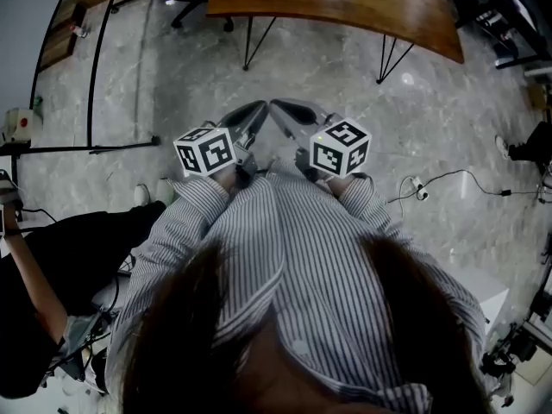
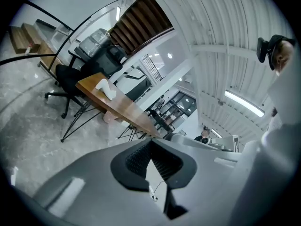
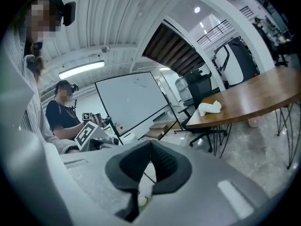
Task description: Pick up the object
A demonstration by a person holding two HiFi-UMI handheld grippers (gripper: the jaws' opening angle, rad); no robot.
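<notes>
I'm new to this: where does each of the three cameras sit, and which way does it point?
Head view: on the person's head, facing steeply down; shows hair, striped shirt, left gripper and right gripper.
Left gripper view: rides the left gripper, looking along its shut, empty jaws toward the wooden table; shirt at right edge.
Right gripper view: rides the right gripper, looking along its shut, empty jaws toward that table; shirt at left edge.
Shared: all three show the table with the white object.

Grey marble-look floor [image 1: 172, 67] all round a curved wooden table [image 1: 345, 3] on skinny black legs. Black office chair [image 2: 70, 79] just behind the table, whiteboard [image 3: 131, 102] off to its left, strip light [image 3: 82, 69] up above.
</notes>
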